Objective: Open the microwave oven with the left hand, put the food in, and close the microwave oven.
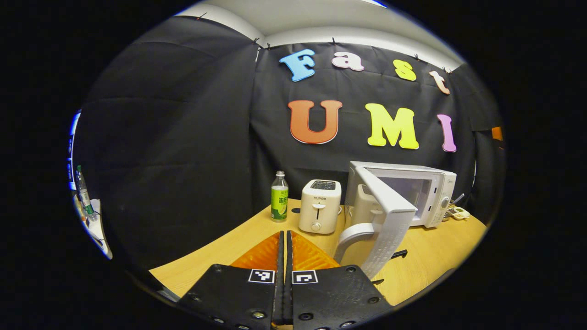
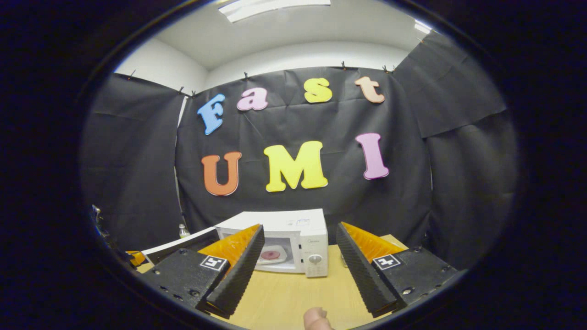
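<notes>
My left tool (image 1: 285,238) has its fingers pressed together with nothing between them, hanging over the wooden surface (image 1: 431,256) just short of the microwave (image 1: 412,192), whose door (image 1: 385,220) is swung wide open toward me. My right tool (image 2: 298,256) is spread apart and empty, and between its fingers I see the food (image 2: 270,255) sitting on a plate inside the oven

One microwave oven (image 1: 415,195), door (image 1: 384,215) open, standing on one wooden table (image 1: 440,256). One plate of food (image 2: 271,255) inside the oven. One toaster (image 1: 319,206). One green-labelled bottle (image 1: 279,196) on the table; a second bottle (image 1: 83,192) off at the far left. One remote control (image 1: 458,212). Two grippers: left gripper (image 1: 284,250), right gripper (image 2: 298,256).
</notes>
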Demonstrator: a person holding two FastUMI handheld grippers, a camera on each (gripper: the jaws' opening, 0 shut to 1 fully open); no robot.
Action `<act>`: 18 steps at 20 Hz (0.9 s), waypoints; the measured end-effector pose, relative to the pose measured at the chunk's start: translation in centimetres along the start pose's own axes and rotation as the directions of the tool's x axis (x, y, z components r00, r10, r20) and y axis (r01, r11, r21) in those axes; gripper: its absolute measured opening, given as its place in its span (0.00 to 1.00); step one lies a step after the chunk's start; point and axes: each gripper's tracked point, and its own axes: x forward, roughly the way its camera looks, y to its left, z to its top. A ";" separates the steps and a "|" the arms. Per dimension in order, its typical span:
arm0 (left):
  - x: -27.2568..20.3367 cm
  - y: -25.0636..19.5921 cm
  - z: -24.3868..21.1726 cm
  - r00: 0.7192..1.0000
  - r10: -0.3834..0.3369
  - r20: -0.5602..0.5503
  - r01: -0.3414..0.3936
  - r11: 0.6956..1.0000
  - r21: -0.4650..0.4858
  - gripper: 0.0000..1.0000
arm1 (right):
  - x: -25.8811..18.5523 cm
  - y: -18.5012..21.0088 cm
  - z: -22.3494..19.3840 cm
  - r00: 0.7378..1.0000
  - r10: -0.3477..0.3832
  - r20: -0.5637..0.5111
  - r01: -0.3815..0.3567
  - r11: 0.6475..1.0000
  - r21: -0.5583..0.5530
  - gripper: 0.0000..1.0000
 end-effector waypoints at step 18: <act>-0.8 -15.7 -1.8 0.962 -0.273 0.005 0.273 0.960 0.063 0.17 | -6.8 -8.8 4.5 0.996 -0.060 0.062 0.063 0.997 -0.051 0.91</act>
